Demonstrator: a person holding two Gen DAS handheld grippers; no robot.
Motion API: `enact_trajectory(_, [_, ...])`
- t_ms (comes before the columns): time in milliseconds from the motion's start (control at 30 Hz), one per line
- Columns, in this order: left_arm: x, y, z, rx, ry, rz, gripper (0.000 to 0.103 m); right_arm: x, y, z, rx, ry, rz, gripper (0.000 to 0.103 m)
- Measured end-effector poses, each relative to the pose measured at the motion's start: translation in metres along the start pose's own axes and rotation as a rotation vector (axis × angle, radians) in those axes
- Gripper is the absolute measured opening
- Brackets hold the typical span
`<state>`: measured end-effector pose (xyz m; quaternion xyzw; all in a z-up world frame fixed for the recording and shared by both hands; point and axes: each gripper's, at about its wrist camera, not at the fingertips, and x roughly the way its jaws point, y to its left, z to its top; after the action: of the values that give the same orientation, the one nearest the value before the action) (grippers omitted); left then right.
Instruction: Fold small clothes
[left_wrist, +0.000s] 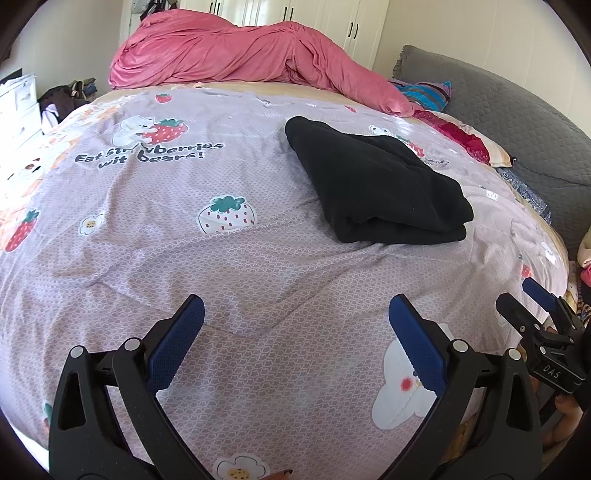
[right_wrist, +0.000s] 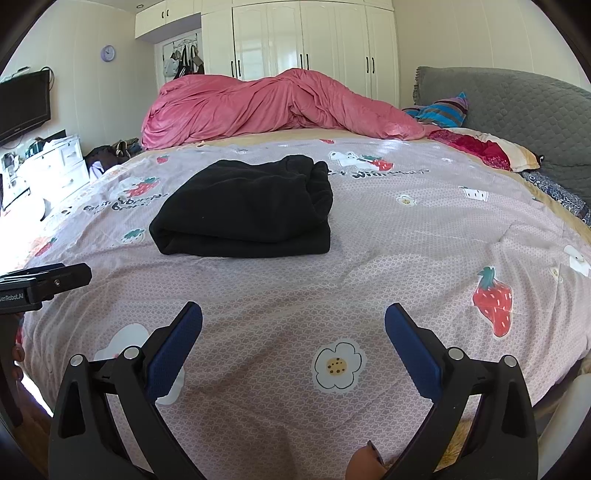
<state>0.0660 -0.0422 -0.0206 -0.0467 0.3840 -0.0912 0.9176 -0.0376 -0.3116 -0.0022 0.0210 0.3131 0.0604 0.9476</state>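
Observation:
A black garment lies folded in a thick rectangle on the lilac strawberry-print bedspread. In the right wrist view the black garment sits ahead and a little left. My left gripper is open and empty, low over the bedspread, short of the garment and to its left. My right gripper is open and empty, over the near part of the bedspread, short of the garment. The right gripper also shows at the right edge of the left wrist view.
A pink duvet is heaped at the far side of the bed. Pillows and a grey headboard lie to the right. White wardrobes stand behind. A white dresser and TV are at left.

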Motion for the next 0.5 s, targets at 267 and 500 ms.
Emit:
enact_trajectory(267, [-0.0004, 0.0006, -0.0001, 0.003, 0.000, 0.007, 0.094, 0.0001, 0.0004, -0.0002, -0.002, 0.001, -0.004, 0.099])
enact_trajectory(500, [-0.0008, 0.0007, 0.0000, 0.009, -0.003, 0.018, 0.094, 0.0000, 0.0006, -0.0001, 0.000, 0.000, -0.004, 0.099])
